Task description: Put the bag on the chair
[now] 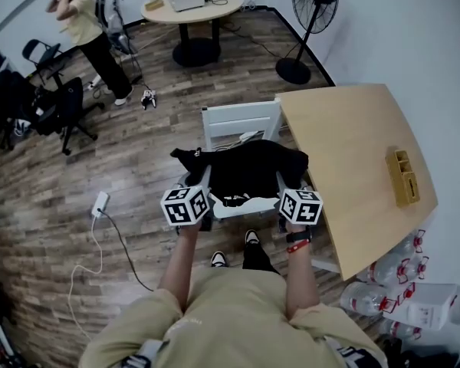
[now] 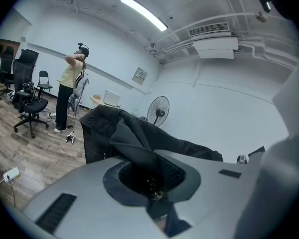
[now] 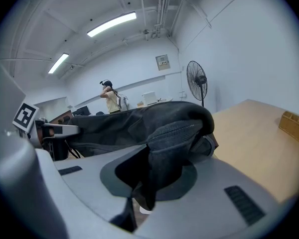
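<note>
A black fabric bag (image 1: pixel 249 171) hangs stretched between my two grippers, just above the seat of a white chair (image 1: pixel 241 119) that stands against the wooden table. My left gripper (image 1: pixel 202 192) is shut on the bag's left end, and my right gripper (image 1: pixel 285 190) is shut on its right end. In the left gripper view the bag (image 2: pixel 124 133) runs out from the left gripper (image 2: pixel 157 193), whose jaws pinch its fabric. In the right gripper view a fold of the bag (image 3: pixel 159 118) is clamped in the right gripper (image 3: pixel 139 193). Most of the chair seat is hidden under the bag.
A wooden table (image 1: pixel 353 167) with a small wooden box (image 1: pixel 402 176) stands right of the chair. Water bottle packs (image 1: pixel 399 282) lie below it. A power strip with cable (image 1: pixel 100 203) lies on the floor at left. Farther off are office chairs (image 1: pixel 57 110), a person (image 1: pixel 88 37), a round table (image 1: pixel 192 10) and a fan (image 1: pixel 310 21).
</note>
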`<state>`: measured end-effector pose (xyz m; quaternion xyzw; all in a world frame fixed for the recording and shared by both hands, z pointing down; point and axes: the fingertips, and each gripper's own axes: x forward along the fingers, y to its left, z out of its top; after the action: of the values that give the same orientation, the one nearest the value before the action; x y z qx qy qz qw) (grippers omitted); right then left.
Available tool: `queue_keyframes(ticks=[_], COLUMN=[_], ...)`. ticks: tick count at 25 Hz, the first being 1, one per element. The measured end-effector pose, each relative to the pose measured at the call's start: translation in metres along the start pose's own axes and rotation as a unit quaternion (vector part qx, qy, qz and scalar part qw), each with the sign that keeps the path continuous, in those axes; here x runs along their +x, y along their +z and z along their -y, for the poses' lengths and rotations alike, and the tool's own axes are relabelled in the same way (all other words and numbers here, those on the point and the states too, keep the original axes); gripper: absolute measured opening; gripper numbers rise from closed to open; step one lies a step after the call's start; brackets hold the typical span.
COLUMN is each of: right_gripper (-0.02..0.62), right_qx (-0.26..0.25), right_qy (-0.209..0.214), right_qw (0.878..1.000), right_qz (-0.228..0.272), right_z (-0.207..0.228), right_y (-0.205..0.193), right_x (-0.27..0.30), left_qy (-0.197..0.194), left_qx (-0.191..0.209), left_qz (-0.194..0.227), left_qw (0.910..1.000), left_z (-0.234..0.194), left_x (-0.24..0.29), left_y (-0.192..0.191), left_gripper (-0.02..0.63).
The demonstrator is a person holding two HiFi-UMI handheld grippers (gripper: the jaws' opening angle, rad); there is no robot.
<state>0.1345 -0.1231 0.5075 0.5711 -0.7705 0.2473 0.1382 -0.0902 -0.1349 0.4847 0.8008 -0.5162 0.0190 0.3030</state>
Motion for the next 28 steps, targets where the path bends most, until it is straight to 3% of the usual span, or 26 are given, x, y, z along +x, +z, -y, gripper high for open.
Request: queue_keyframes(ticks=[14,28], right_gripper=[0.063,0.063], right_qx=[0.011,0.044], right_qy=[0.025,0.028], right_qw=[0.998,0.994], right_qz=[-0.058,-0.095], right_z=[0.02,0.032], right_y=[-0.013,-0.041], right_x=[0.054,0.068], left_qy=[0.034,0.047], left_qx=[-0.027,-0.05], left_qz=[-0.04,-0.076], left_qw=[0.9983,0.9947], left_z=[-0.028,-0.041], left_x=[0.041,0.055], left_y=[-0.021,-0.05], left_gripper=[0.055,0.057])
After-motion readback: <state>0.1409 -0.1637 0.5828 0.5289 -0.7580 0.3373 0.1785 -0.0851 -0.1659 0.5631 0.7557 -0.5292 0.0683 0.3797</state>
